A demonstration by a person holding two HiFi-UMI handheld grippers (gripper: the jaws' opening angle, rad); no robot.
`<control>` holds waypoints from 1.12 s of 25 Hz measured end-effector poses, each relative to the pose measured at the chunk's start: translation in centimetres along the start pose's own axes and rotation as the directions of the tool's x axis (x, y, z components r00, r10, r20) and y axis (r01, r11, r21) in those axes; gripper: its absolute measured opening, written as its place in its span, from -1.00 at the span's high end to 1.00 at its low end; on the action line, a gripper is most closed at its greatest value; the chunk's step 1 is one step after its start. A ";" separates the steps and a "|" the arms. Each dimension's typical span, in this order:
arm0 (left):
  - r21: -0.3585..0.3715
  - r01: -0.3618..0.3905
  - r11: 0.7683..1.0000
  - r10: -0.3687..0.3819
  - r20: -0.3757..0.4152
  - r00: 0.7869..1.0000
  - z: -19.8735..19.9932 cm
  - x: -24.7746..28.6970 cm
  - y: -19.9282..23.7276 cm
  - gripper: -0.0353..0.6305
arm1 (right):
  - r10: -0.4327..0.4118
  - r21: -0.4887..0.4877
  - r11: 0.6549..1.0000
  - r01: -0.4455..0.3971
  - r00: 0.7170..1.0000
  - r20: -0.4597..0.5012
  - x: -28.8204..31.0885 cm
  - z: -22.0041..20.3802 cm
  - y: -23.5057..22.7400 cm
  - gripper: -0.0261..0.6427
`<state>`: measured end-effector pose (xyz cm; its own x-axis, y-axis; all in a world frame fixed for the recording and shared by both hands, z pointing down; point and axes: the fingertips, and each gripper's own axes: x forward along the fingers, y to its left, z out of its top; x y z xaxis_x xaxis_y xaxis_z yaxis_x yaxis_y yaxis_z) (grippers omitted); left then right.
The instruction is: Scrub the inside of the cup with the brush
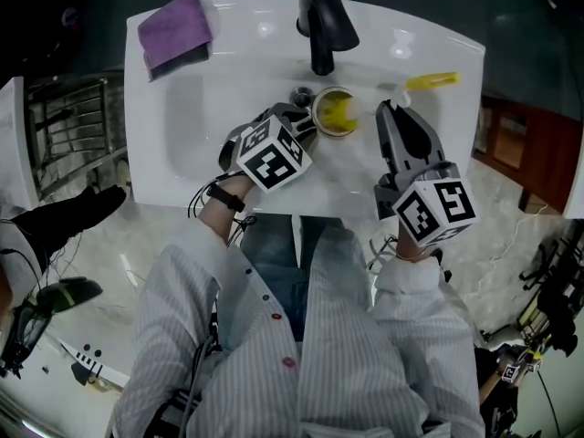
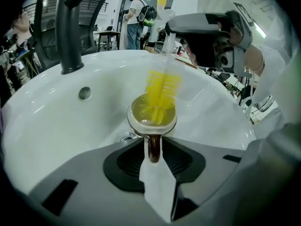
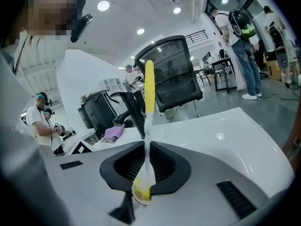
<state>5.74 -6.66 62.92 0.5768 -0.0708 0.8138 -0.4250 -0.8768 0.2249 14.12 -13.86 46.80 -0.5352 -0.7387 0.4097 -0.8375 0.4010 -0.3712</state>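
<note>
A small cup (image 1: 335,112) stands upright in the white sink basin (image 1: 210,99), just below the tap. In the left gripper view the cup (image 2: 153,117) has a brown handle turned toward me. My left gripper (image 1: 297,124) sits at that handle, open, with the handle between its jaws (image 2: 154,146) and a gap showing beside it. The brush's yellow bristles (image 2: 162,91) stand inside the cup. Its white stem rises to my right gripper (image 1: 394,115), which is shut on it. Beyond those jaws (image 3: 146,149) the yellow handle end (image 3: 149,86) sticks out.
A black tap (image 1: 319,21) rises behind the cup. The drain (image 1: 301,96) lies just left of the cup, and an overflow hole (image 2: 84,93) sits in the basin wall. A purple cloth (image 1: 173,33) lies on the sink's back left corner. People and office chairs stand in the background.
</note>
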 end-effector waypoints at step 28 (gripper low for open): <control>0.060 0.030 0.998 -0.027 -0.049 0.998 -0.5 0.9 0.1 0.69 | 0.080 -0.160 0.978 -0.132 0.953 -0.292 0.2 -5.6 3.5 0.75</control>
<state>5.84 -6.58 64.00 0.5536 -0.0235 0.8324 -0.3644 -0.9057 0.2167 10.47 -9.57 50.26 -0.6095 -0.5133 0.6041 -0.7665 0.5761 -0.2839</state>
